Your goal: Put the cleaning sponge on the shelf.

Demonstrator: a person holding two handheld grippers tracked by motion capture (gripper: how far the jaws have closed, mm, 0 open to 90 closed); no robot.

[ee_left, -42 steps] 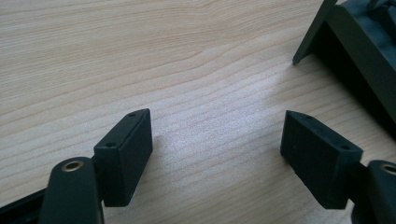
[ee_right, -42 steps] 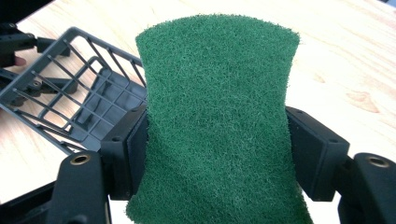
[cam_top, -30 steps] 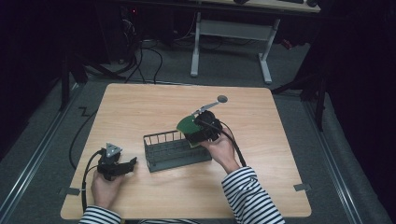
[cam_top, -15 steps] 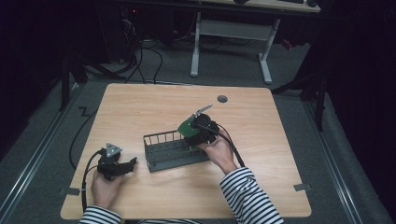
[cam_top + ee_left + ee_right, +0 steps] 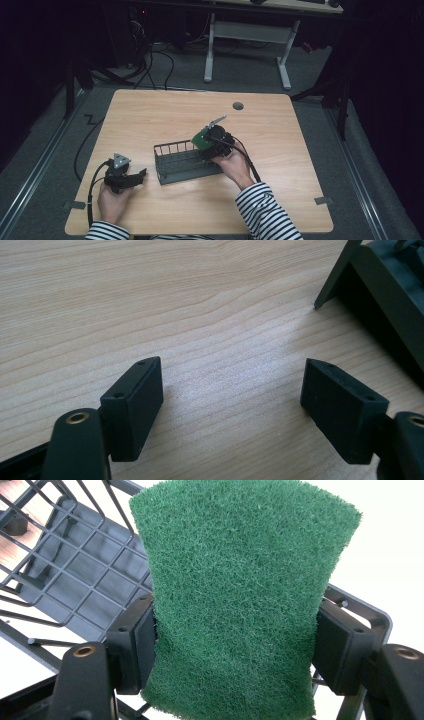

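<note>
The step in hand appears to be carrying a green scouring pad (image 5: 240,600) into the dark wire rack (image 5: 186,162) that sits near the middle of the desk (image 5: 150,115). The right hand-held gripper (image 5: 212,142) pinches the pad across its width, jaws set wide on either edge so that the pad's sides bow inward between them, and holds it above the rack's right end. In the right gripper view the rack's grid floor lies just beyond and below the pad. The next move likely calls for lowering the pad between the rack's wires and then letting the jaws spread, keeping it clear of the rim. The pad is a coarse, fibrous green sheet, soft enough to flex under the pinch. The left hand-held gripper (image 5: 124,178) rests on the desk to the left of the rack, jaws spread and empty.
</note>
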